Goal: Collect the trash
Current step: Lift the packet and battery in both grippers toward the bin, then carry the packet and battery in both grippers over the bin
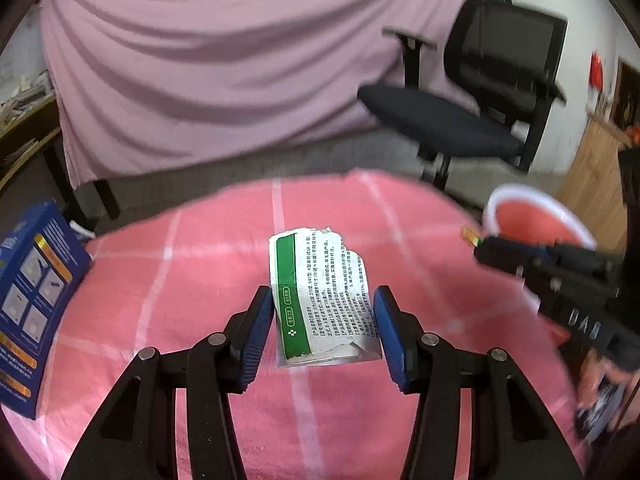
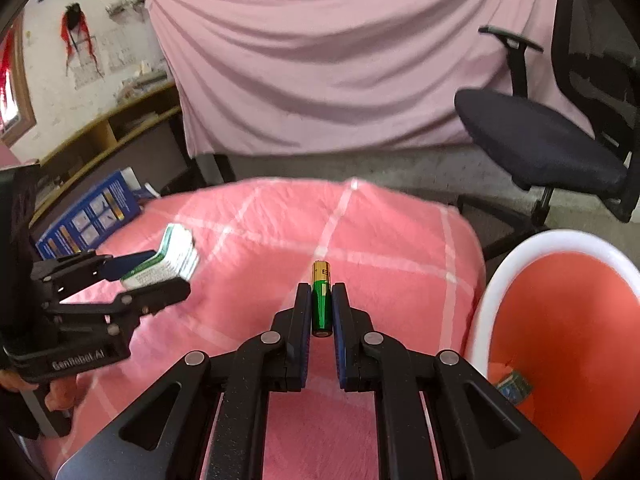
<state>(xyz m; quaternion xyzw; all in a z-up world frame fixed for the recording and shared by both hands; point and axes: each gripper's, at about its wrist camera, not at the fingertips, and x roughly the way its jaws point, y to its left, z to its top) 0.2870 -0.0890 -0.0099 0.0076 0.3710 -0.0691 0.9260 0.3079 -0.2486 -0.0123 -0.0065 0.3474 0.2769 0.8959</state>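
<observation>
Landmark = the orange bin [image 2: 568, 320] with the white rim.

My right gripper [image 2: 321, 308] is clamped narrow on the battery [image 2: 322, 300]. Battery's long axis runs along the fingers, gold end sticking out forward past the tips. It hangs above the pink checked cloth [image 2: 280, 240], just left of the bin rim. So the bin lies to the right of the tongs and slightly below; this is the nearer hand. I judge the next move is a short carry right over the rim, then let go.

My left gripper [image 1: 324, 320] sits well left of the bin, fingers closed in on the torn green-and-white paper packet [image 1: 320, 296], long axis also pointing forward. In the right wrist view the packet [image 2: 168, 260] looks lifted clear of the cloth.

One small wrapper [image 2: 514, 388] already lies inside the bin.
</observation>
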